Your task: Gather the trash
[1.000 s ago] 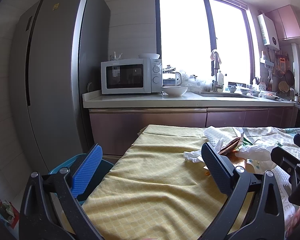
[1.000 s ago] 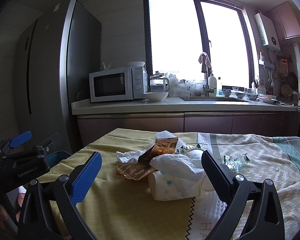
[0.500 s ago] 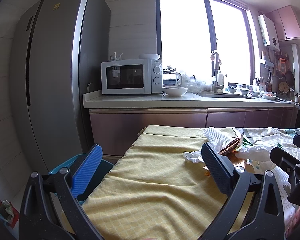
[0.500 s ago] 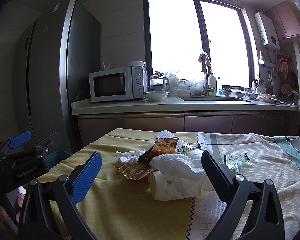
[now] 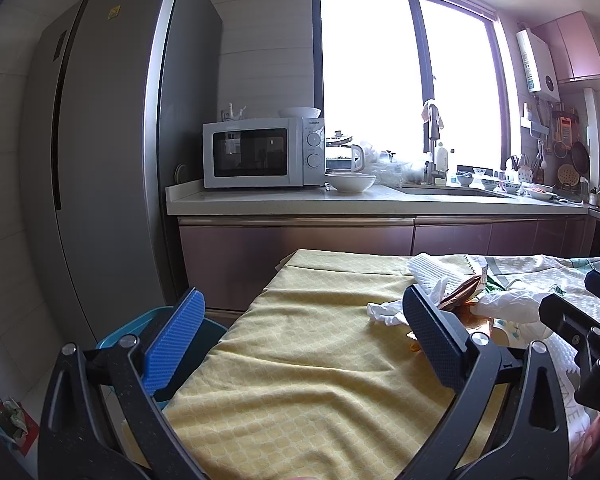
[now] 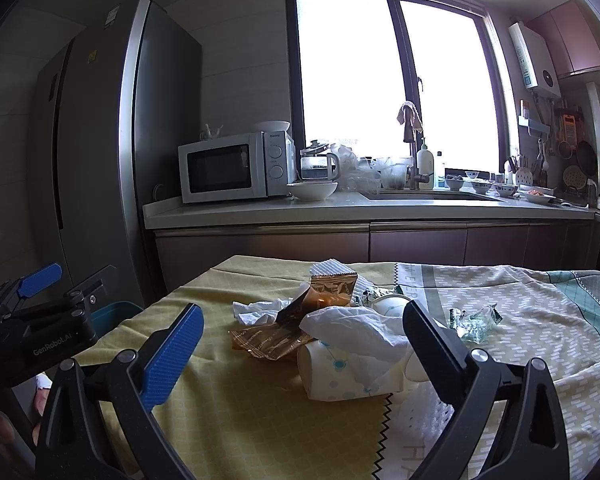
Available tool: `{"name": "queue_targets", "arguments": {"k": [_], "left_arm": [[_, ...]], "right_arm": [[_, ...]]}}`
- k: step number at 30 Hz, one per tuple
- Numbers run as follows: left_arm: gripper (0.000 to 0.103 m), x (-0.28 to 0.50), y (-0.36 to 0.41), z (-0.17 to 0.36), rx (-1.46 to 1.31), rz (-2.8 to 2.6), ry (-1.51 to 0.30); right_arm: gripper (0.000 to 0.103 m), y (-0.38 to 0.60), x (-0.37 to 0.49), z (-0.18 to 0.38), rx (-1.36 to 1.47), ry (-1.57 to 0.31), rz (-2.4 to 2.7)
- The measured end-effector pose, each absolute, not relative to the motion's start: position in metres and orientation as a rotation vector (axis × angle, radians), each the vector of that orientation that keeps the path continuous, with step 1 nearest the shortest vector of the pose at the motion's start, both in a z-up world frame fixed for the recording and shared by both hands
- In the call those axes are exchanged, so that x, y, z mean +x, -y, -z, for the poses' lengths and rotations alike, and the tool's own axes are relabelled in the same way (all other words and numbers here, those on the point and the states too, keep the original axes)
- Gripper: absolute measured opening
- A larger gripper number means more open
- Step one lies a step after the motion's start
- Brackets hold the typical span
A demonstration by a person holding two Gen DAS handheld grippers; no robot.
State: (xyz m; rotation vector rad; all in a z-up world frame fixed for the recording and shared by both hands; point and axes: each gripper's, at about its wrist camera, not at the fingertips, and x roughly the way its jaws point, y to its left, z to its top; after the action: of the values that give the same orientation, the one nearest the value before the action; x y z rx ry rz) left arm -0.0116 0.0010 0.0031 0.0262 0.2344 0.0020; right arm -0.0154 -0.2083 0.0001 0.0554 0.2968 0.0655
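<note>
A heap of trash lies on the yellow tablecloth (image 6: 228, 400): a tipped paper cup (image 6: 340, 376), crumpled white tissue (image 6: 352, 324), gold foil wrappers (image 6: 332, 288) and a clear green wrapper (image 6: 474, 322). My right gripper (image 6: 300, 348) is open and empty, just in front of the cup. My left gripper (image 5: 300, 340) is open and empty over the cloth's left part, with the heap (image 5: 472, 300) to its right. A blue bin (image 5: 140, 332) stands on the floor left of the table, and shows in the right wrist view (image 6: 112, 316) too.
A tall grey fridge (image 5: 100, 160) stands at the left. A counter (image 6: 380, 204) behind the table carries a microwave (image 6: 236, 168), a white bowl (image 6: 312, 190), a kettle and a sink. The left gripper's body (image 6: 40, 332) shows at the left of the right wrist view.
</note>
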Motion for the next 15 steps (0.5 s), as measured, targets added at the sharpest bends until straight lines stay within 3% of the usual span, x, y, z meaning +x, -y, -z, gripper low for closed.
{"name": "queue_targets", "arguments": {"k": [15], "left_arm": [[0.098,-0.0083,0.0036,0.0011,0.025,0.027,-0.259]], "right_arm": [[0.096,0.2112,-0.0120,0.0035,0.062,-0.311,-0.070]]}}
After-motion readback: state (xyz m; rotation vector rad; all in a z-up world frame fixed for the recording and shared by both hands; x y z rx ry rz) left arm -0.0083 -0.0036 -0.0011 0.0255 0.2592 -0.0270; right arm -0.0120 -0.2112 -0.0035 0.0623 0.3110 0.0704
